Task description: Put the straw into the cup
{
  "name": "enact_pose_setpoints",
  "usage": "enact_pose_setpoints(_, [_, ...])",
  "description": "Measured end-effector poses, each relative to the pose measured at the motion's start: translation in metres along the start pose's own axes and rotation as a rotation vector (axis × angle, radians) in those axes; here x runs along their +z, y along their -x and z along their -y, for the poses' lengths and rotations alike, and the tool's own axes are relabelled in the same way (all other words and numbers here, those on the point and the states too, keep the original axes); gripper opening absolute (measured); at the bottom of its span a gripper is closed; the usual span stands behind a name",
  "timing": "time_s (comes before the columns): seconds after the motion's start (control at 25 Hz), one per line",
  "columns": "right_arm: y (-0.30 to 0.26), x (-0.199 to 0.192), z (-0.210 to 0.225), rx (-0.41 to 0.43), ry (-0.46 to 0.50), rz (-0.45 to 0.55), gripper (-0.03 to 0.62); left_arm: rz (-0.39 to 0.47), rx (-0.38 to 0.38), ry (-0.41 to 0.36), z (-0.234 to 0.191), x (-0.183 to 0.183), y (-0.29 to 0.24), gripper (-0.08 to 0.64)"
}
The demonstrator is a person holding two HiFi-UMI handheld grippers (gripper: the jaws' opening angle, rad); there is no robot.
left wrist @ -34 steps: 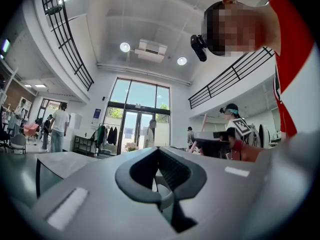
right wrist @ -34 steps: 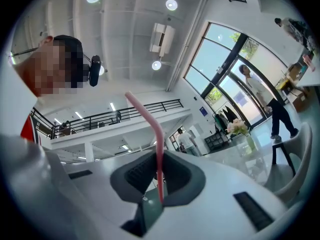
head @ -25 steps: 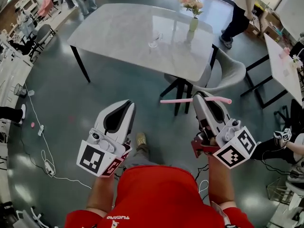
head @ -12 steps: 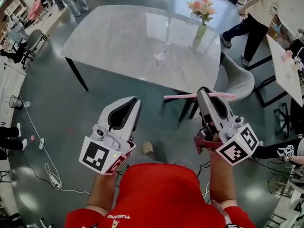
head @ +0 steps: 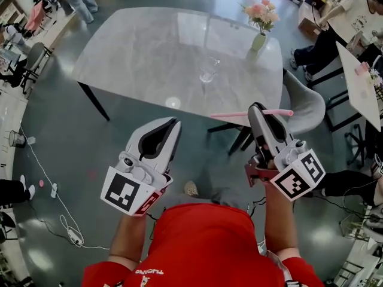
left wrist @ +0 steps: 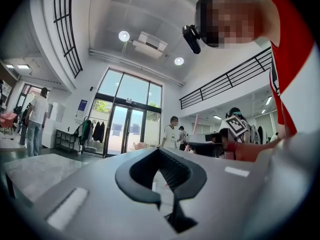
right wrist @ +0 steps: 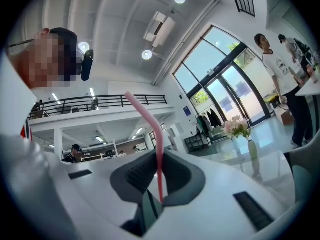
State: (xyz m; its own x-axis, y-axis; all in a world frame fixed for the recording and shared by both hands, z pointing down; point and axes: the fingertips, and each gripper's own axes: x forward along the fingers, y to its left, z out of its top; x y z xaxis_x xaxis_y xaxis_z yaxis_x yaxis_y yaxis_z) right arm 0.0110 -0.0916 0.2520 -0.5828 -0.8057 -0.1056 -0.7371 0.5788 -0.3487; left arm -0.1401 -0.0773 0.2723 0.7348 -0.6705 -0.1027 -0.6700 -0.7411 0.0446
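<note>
Both grippers have neared the counter (head: pixel 137 52). The left gripper (head: pixel 170 123) has fingers together, empty. On the counter stands the cup (head: pixel 207 69). Fingers of the right gripper (head: pixel 258 108) clamp the straw (head: pixel 230 115), long axis level, left-right, short of the cup.

The person wears a red shirt (head: pixel 200 244). The left gripper (head: pixel 173 123) and right gripper (head: pixel 257 108) are pale grey. Each carries black-and-white marker cubes (head: pixel 127 193).

Pink straw (head: pixel 230 115) held level in right tool (head: pixel 258 109); clear cup (head: pixel 207 69) upright on table (head: pixel 131 46)
</note>
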Motion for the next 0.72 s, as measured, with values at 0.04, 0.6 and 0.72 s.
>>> enact_pose_setpoints(0.04, [-0.004, 0.0, 0.004, -0.005, 0.004, -0.004, 0.026, -0.003, 0.0, 0.004, -0.003, -0.001, -0.003, 0.006])
enact_pose_setpoints(0.6, [-0.066, 0.001, 0.071, -0.007, 0.054, -0.03, 0.026, -0.044, 0.084, 0.009, -0.048, -0.019, -0.042, 0.006])
enact_pose_setpoints(0.72, [-0.086, 0.002, 0.09, 0.006, 0.068, -0.038, 0.026, -0.045, 0.111, 0.005, -0.061, -0.022, -0.06, 0.006])
